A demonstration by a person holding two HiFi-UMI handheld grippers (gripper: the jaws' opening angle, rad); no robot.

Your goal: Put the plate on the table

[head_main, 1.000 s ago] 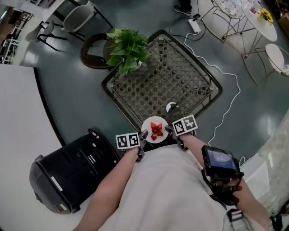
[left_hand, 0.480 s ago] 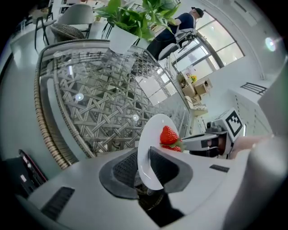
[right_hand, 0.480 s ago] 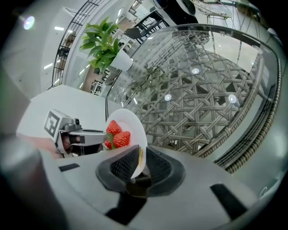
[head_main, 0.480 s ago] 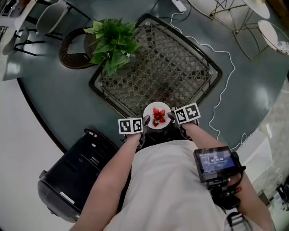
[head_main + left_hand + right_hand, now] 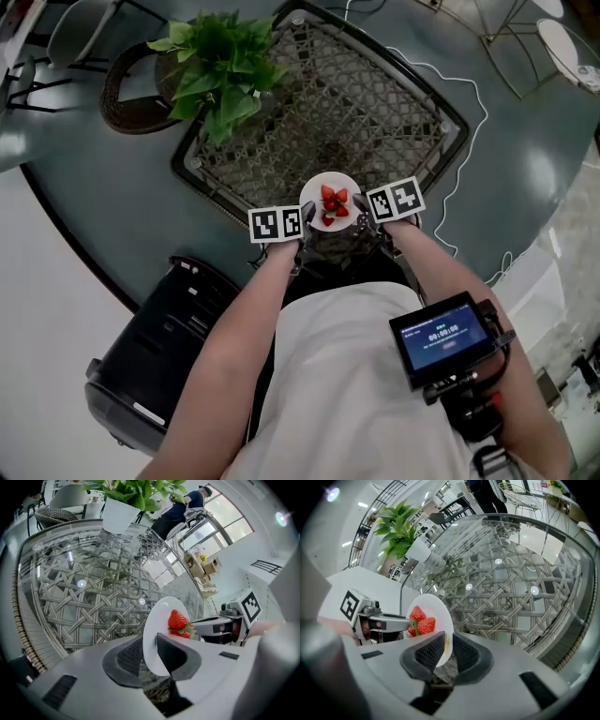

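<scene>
Over the table [image 5: 394,112], plate [image 5: 314,190] clamped between left gripper [image 5: 306,213], jaws just widening, and right gripper [image 5: 360,202].

Plate [image 5: 154,620] rim partly behind left tool [image 5: 149,642] pad

Right gripper view, contents.

- Right gripper [image 5: 445,654]: jaws closed on the near rim of the plate, one ribbed pad against each face.
- Plate [image 5: 441,607]: white, round, rising out of the jaws and leaning to their left.
- Strawberries [image 5: 423,623]: red with green tops, on the plate's face, just above and left of the jaws.
- Worktop [image 5: 520,592]: glass over woven lattice, spreading beyond and right of the jaws. Contact with the plate cannot be told.
- Potted plant [image 5: 396,531]: green leaves, white pot, well beyond the jaws, upper left.
</scene>
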